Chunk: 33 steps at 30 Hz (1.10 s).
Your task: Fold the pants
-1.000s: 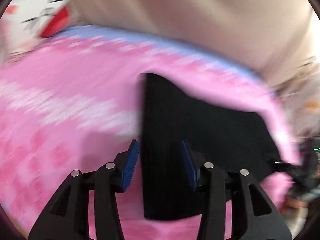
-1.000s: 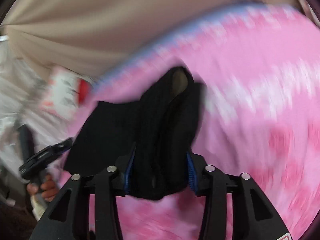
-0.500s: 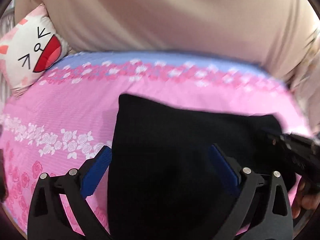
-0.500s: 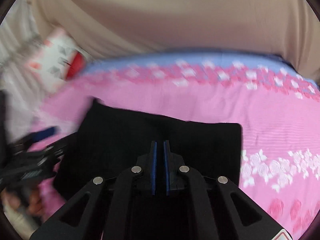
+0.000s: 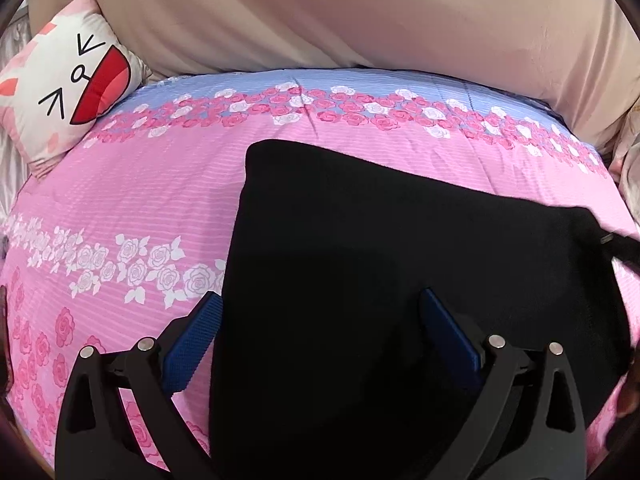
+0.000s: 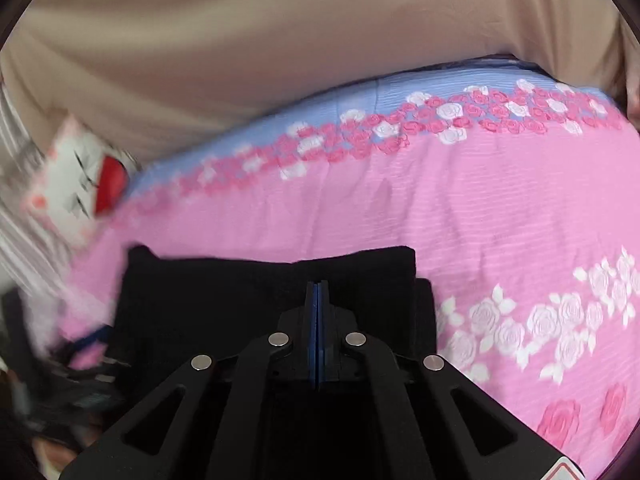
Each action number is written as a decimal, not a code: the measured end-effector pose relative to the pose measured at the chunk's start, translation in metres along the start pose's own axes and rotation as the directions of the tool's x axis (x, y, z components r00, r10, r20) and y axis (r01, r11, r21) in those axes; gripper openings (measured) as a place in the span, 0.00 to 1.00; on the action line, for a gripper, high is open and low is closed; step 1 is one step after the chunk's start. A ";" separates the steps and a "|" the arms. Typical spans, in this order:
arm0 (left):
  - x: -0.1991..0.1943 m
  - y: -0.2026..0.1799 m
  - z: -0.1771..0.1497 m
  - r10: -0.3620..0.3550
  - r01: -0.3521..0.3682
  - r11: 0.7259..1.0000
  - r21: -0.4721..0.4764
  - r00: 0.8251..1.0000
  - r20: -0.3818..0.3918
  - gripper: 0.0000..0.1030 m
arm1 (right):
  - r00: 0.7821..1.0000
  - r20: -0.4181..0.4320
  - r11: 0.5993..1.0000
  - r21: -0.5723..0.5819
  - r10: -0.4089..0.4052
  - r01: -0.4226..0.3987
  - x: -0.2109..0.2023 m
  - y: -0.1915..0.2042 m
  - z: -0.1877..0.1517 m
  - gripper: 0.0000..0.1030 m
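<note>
Black knit pants [image 5: 384,280] now folded flat on pink rose-print bed cover [image 5: 132,208], centre toward 5 o'clock. Left gripper [image 5: 320,332] has spread wide, released. Right gripper [image 6: 318,300] pressed together, empty. Fold looks finished.

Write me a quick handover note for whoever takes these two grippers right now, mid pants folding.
Left gripper: fingers wide open over the black pants, gripping nothing.
Right gripper: fingers shut together above the pants, no cloth visibly between them.
Pants: lying flat as a compact folded rectangle on the pink floral bedspread, with a cartoon-face pillow at the far left corner.
Done: the fold looks essentially complete.
Left: probably only smoothing or squaring the edges, if anything; the underside layers can't be checked.
</note>
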<state>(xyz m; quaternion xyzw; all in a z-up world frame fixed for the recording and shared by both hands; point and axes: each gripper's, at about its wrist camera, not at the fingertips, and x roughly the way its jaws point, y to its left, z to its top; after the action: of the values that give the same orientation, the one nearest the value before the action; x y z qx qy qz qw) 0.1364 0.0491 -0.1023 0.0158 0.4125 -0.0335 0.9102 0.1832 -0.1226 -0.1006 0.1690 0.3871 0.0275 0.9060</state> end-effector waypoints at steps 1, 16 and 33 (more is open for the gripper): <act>0.000 0.001 0.000 -0.002 0.002 1.000 -0.006 1.000 -0.004 0.94 | 0.999 0.039 1.000 -0.015 0.004 -0.004 -0.012 0.004 0.000 0.01; -0.052 0.018 -0.012 -0.043 0.045 0.998 -0.035 0.998 0.041 0.93 | 0.999 0.028 0.986 -0.165 0.020 -0.015 -0.082 0.025 -0.051 0.08; -0.048 0.051 -0.055 -0.019 0.018 0.997 -0.078 1.000 -0.022 0.95 | 0.954 -0.275 0.923 -0.322 0.121 -0.210 0.126 0.171 0.007 0.00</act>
<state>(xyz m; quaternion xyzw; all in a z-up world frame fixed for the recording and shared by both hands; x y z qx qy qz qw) 0.0671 0.1053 -0.1028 -0.0231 0.4239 -0.0257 0.9051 0.2900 0.0587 -0.1271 0.0337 0.4712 0.1936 0.8598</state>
